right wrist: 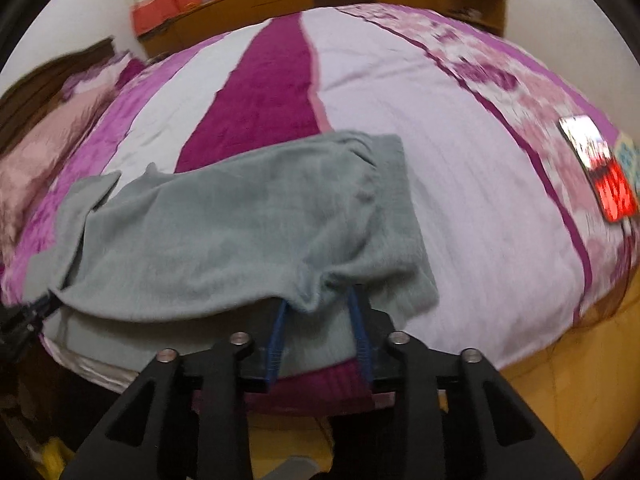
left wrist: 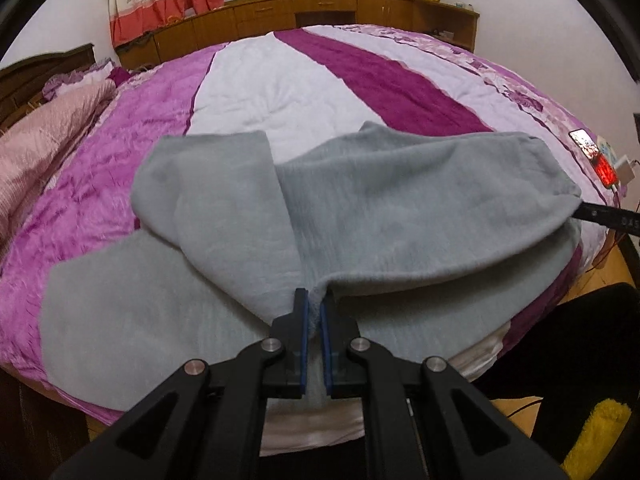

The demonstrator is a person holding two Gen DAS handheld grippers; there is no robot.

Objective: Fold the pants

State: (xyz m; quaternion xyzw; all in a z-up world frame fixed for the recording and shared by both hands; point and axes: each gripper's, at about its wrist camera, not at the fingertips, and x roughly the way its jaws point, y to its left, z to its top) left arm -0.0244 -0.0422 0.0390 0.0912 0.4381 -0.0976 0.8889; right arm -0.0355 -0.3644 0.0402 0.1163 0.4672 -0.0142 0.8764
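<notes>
Your grey fleece pants (left wrist: 400, 208) lie across the near edge of the bed (left wrist: 256, 92), on the striped purple and white quilt, with an upper layer brought over a lower one that spreads toward you and out to 9 o'clock in the left wrist view.

Your left gripper (left wrist: 315, 300) has its jaws pressed almost together, pinching a peak of the upper layer's near hem; the cloth rises to that point like a small tent.

Your right gripper (right wrist: 320, 300) stands with its blue pads spread. A puckered fold of the same hem hangs between them, and I judge the pads are not pressing it, though the tips are partly hidden under the cloth. In the left wrist view its finger pokes out from under the fabric at 3 o'clock.

Expect this fabric to handle as soft, thick and light, with no stiffness at all: it sags between your two holds and will bunch wherever you let it go slack. The napped surface should cling to the quilt and to itself more than it slides, so lift it clear instead of dragging it.

Take it at the hem or a folded edge, where the layers double and the pads have more to bite. Keep both holds well apart and level, so the edge stays taut.

A lit phone (right wrist: 588, 152) lies at 3 o'clock, well clear.
</notes>
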